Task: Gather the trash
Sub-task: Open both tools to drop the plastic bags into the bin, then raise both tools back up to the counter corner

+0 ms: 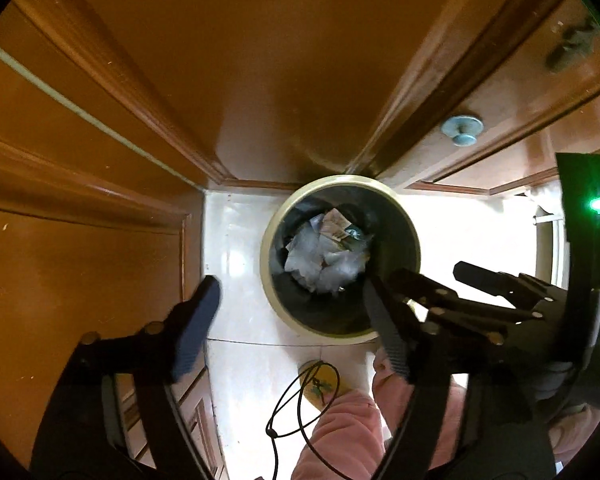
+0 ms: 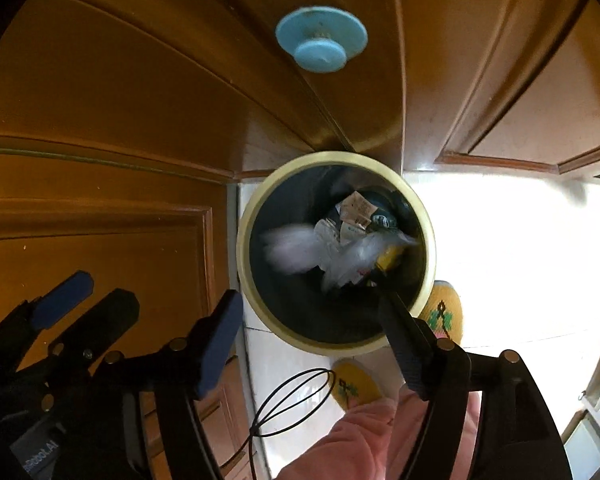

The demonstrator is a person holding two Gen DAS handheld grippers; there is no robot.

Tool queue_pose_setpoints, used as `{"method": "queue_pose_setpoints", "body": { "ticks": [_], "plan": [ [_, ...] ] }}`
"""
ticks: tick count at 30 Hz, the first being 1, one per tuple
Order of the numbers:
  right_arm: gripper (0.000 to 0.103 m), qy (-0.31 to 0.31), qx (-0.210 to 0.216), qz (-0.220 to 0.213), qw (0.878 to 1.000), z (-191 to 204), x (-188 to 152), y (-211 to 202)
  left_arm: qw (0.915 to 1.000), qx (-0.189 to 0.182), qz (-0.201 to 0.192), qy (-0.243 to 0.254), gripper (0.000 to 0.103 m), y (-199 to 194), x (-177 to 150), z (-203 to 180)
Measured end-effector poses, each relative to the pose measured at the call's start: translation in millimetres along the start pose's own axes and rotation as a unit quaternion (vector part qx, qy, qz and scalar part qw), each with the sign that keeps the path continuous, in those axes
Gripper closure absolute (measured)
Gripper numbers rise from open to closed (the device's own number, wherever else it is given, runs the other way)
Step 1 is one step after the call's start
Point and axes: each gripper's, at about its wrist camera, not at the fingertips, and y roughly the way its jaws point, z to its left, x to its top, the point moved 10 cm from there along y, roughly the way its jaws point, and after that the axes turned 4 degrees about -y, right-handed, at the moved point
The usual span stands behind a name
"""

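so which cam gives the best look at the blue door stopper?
Right wrist view. The blue door stopper sits large and near the top centre, disc and knob both distinct against the wooden door. In the left wrist view it is small, off to the right, with little detail.

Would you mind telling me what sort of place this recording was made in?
Most likely a room corner or hallway in a home. A round waste bin holding crumpled paper stands on a pale tiled floor against brown wooden door panels, one fitted with a blue doorstop.
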Motion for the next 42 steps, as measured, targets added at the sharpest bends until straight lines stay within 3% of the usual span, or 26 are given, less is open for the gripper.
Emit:
{"method": "queue_pose_setpoints", "body": {
  "ticks": [1, 12, 21, 32, 38, 42],
  "plan": [
    [0.031, 0.003, 0.001, 0.000, 1.000, 0, 1, -1, 1.0000, 0.000, 0.000, -0.005, 0.017, -1, 1, 2],
    [0.029, 0.004, 0.004, -0.008, 1.000, 4, -2, -23, 0.9999, 0.000, -0.010, -0.003, 0.017, -22, -2, -2],
    [0.030, -0.005, 0.006, -0.001, 1.000, 17, -15, -68, 0.9997, 0.001, -0.022, -0.012, 0.017, -79, -1, 7],
    [0.030, -0.041, 0.015, -0.006, 0.999, 59, -43, -194, 0.9979, -0.016, -0.059, -0.021, 0.017, -219, -3, 8],
    [0.030, -0.106, 0.007, -0.041, 0.994, 102, -56, -282, 0.9932, -0.036, -0.110, -0.008, 0.017, -315, -1, -3],
    [0.030, -0.160, -0.011, -0.085, 0.983, 132, -58, -345, 0.9857, -0.047, -0.162, 0.004, 0.017, -379, 9, -5]
  ]
}}
